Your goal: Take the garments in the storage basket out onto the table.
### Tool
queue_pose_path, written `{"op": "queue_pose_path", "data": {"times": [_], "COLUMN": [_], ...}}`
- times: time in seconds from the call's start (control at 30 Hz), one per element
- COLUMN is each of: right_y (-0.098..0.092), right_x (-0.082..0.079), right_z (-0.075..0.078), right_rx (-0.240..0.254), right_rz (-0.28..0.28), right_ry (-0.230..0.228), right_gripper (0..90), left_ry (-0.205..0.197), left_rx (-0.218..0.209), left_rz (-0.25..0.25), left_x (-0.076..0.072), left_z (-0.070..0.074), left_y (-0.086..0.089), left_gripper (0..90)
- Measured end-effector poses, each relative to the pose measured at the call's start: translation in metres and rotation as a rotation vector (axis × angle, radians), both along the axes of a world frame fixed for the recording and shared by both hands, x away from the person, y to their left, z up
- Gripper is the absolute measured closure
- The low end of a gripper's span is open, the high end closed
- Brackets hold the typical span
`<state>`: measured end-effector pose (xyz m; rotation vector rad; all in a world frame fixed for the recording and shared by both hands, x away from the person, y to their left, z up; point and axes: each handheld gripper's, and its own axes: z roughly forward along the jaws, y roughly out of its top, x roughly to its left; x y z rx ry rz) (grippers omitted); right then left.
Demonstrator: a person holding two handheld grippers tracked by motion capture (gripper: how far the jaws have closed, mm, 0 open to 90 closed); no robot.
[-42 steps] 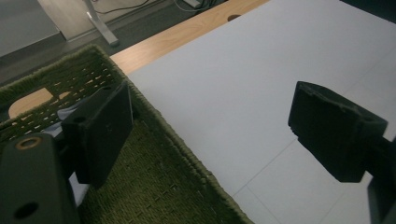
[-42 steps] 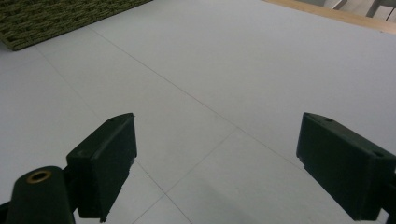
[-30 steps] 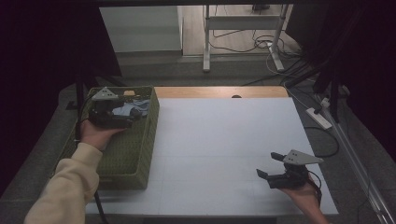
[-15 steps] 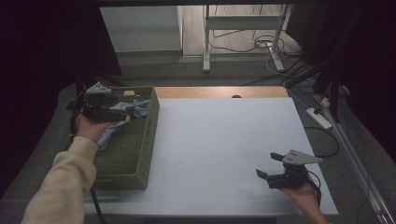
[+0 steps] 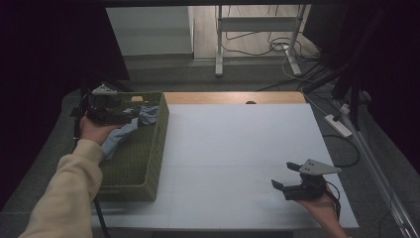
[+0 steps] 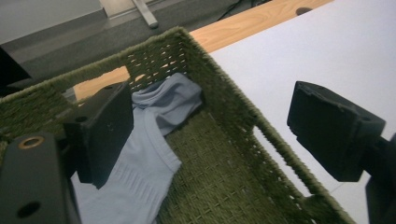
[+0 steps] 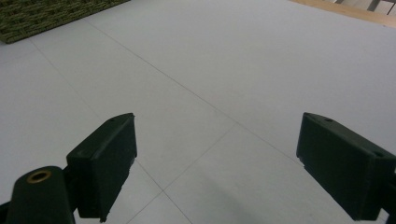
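Since the earlier frame, my left gripper [image 5: 130,111] has drawn back across the green basket [image 5: 148,163], jaws now spread wide. Blue cloth [image 6: 144,154] lies inside, against the far corner. I should close squarely on one fold. Right gripper [image 5: 286,177] rests spread on the table [image 5: 237,148].

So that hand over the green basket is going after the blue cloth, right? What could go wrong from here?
Likely, yes. The left gripper is open, with the basket wall between its fingers, so closing now might pinch wicker rather than the blue cloth. The cloth is bunched into the far corner, so a grab may catch only a fold and slip. Lifting could also drag the light-looking basket along.
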<state>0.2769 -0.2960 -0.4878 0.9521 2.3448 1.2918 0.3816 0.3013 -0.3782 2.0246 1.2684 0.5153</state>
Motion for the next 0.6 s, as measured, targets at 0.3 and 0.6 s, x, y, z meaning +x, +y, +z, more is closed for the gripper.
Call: {"op": "queue_pose_path", "data": {"times": [0.3, 0.6], "right_y": [0.001, 0.000], "right_x": [0.001, 0.001], "right_z": [-0.001, -0.002], "right_rx": [-0.002, -0.004], "right_rz": [0.001, 0.001], "right_ry": [0.005, 0.005], "right_gripper": [12.1, 12.2], "left_ry": [0.034, 0.070], "left_rx": [0.019, 0.019], "left_rz": [0.030, 0.067], "left_x": [0.013, 0.022], "left_z": [-0.008, -0.017], "left_y": [0.010, 0.020], "left_gripper": [15.9, 15.9]}}
